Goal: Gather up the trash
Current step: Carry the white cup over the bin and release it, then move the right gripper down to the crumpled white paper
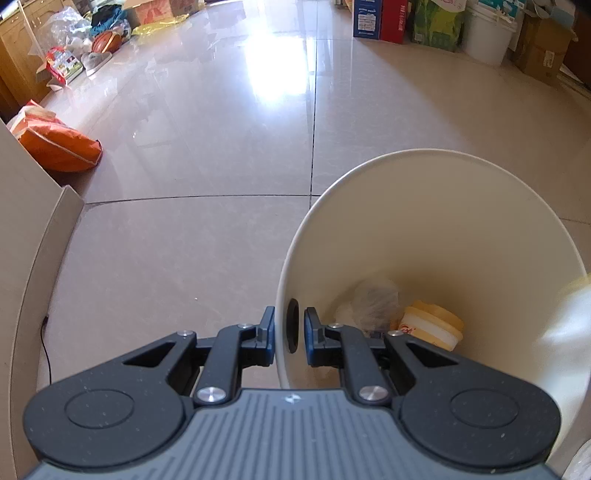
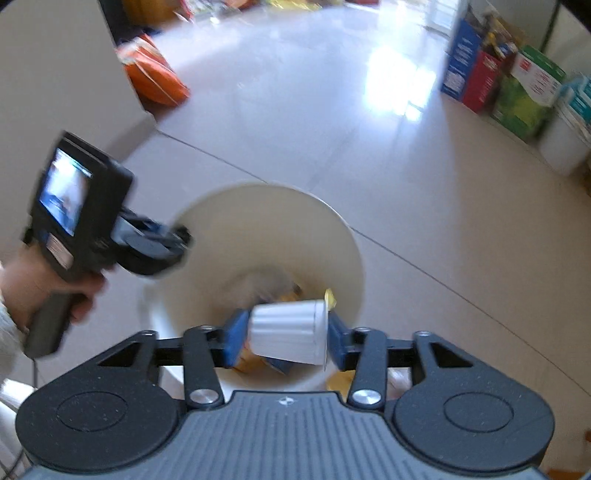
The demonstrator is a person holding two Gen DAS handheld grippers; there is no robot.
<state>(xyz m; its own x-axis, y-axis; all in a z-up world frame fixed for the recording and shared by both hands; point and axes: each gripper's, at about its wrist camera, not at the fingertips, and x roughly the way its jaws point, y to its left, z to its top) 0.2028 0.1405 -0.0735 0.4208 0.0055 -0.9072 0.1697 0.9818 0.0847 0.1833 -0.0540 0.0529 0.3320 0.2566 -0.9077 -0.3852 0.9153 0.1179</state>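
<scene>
A white bin (image 1: 443, 206) stands on the tiled floor, and my left gripper (image 1: 290, 332) is shut on its near rim, one pad outside the wall and one inside. Down in the bin lie a yellow-lidded tub (image 1: 432, 325) and crumpled clear plastic (image 1: 375, 299). In the right wrist view my right gripper (image 2: 286, 341) hovers over the bin (image 2: 258, 206), jaws apart. A white ribbed cup (image 2: 288, 332) lies sideways between its blue pads, blurred, with a sliver of gap at the right pad. The left gripper (image 2: 177, 240), held by a hand (image 2: 37, 280), shows at the bin's left rim.
An orange bag (image 1: 59, 144) lies on the floor beside a beige cabinet corner (image 1: 22, 221) at the left. Boxes (image 1: 373, 18) and a white bucket (image 1: 487, 33) line the far right wall. Bags and clutter (image 1: 74, 55) are piled at the far left.
</scene>
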